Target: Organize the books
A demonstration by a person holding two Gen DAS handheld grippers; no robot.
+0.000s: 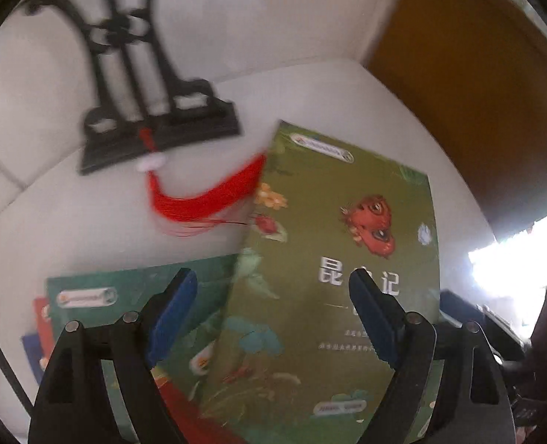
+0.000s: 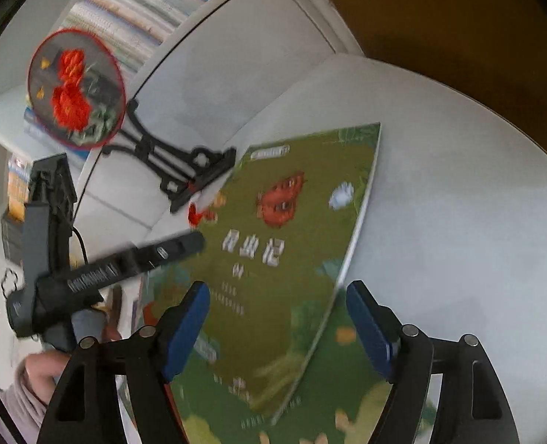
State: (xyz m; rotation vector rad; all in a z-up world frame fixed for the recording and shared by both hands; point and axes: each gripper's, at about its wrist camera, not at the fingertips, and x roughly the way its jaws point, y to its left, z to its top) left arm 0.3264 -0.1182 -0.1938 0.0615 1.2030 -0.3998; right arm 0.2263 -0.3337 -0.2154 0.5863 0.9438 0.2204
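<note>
Both the left gripper (image 1: 269,296) and right gripper (image 2: 277,307) are hovering wide open and empty over the olive-green book (image 1: 328,277), risking dragging the red tassel (image 1: 199,203) at centre frame.

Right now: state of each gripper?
Left gripper: open, holding nothing, fingers above the olive green book.
Right gripper: open, holding nothing, fingers apart over the same book's edge.

Soft, even daylight; a blown-out white glare sits right of the green book (image 1: 332,259). Both views are motion-blurred, smearing its title, with fisheye bending and dark corners.
</note>
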